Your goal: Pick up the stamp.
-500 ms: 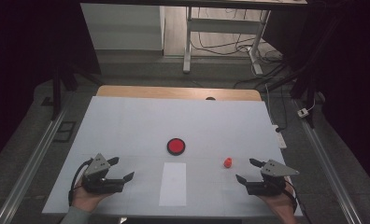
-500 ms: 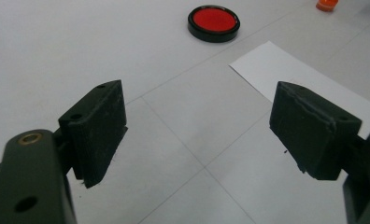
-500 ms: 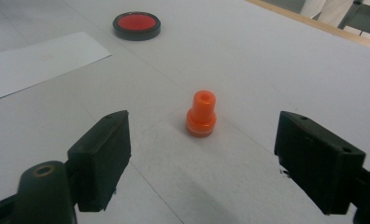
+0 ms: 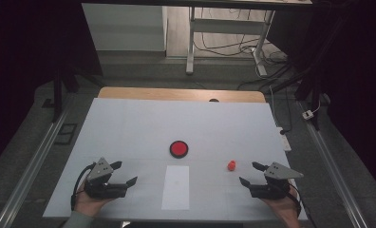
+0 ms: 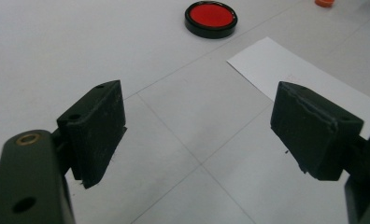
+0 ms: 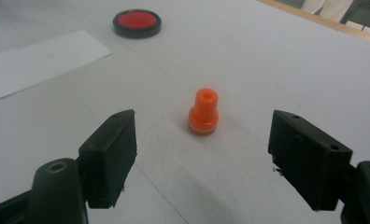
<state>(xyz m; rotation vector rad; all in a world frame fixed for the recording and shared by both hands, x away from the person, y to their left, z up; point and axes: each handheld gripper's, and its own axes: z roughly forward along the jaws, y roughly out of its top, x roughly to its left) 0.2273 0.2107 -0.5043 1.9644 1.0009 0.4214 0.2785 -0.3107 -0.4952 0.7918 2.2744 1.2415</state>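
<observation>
Orange stamp [image 6: 203, 112] upright, right gripper [image 6: 211, 154] jaws apart, empty

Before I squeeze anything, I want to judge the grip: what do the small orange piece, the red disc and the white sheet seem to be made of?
The orange piece looks like moulded plastic or rubber: smooth, evenly coloured, a soft sheen, stepped with a hole on top. The red disc seems hard plastic, a matt red face in a glossy black rim. The white sheet looks like paper: thin, flat, matt, sharp-edged.
</observation>
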